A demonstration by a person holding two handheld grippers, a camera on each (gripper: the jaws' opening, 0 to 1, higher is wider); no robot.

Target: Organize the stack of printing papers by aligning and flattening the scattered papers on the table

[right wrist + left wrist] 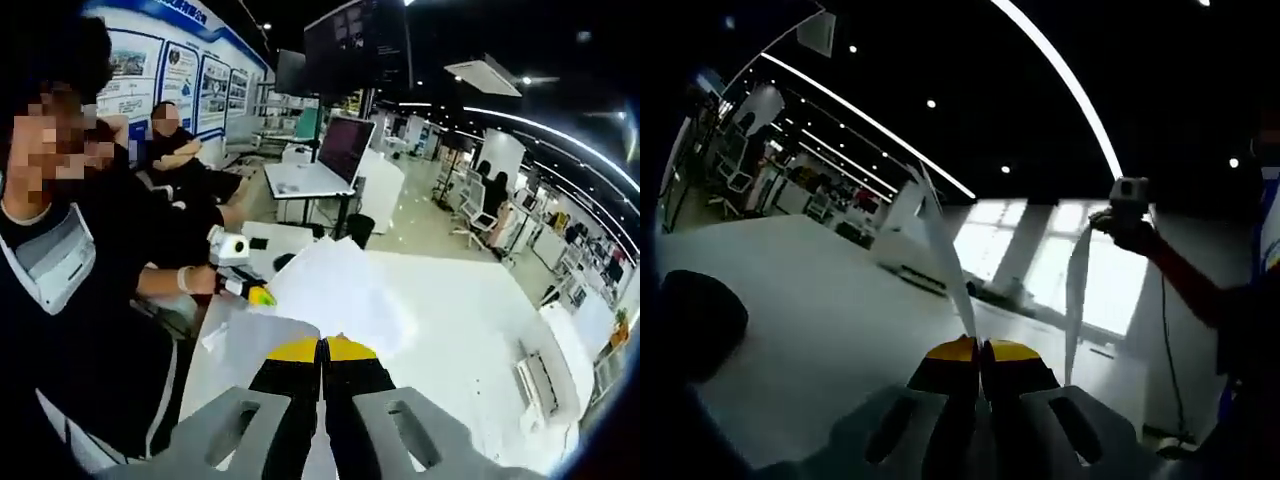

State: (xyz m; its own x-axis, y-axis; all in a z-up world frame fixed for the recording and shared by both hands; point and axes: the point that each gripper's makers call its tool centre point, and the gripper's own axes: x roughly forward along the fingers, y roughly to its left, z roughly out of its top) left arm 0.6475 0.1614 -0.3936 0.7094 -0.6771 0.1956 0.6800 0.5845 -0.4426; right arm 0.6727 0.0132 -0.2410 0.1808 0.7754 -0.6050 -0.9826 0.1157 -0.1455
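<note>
The white printing papers [335,290] are held up off the white table [470,330] between both grippers. In the right gripper view my right gripper [323,345] is shut on the sheets' near edge, yellow tips together. My left gripper [256,293] pinches their left edge, held by a person's hand. In the left gripper view my left gripper [980,348] is shut on the papers [943,245], seen edge-on as thin curved strips rising from the jaws. Further right, the right gripper [1110,215] holds another strip of the papers [1077,300].
A dark rounded object [695,320] lies on the table [810,290] at the left. A person in black [90,300] stands close to the table's edge. Behind are a desk with a monitor [345,145] and a seated person [175,150]. A white unit [910,240] sits at the table's far side.
</note>
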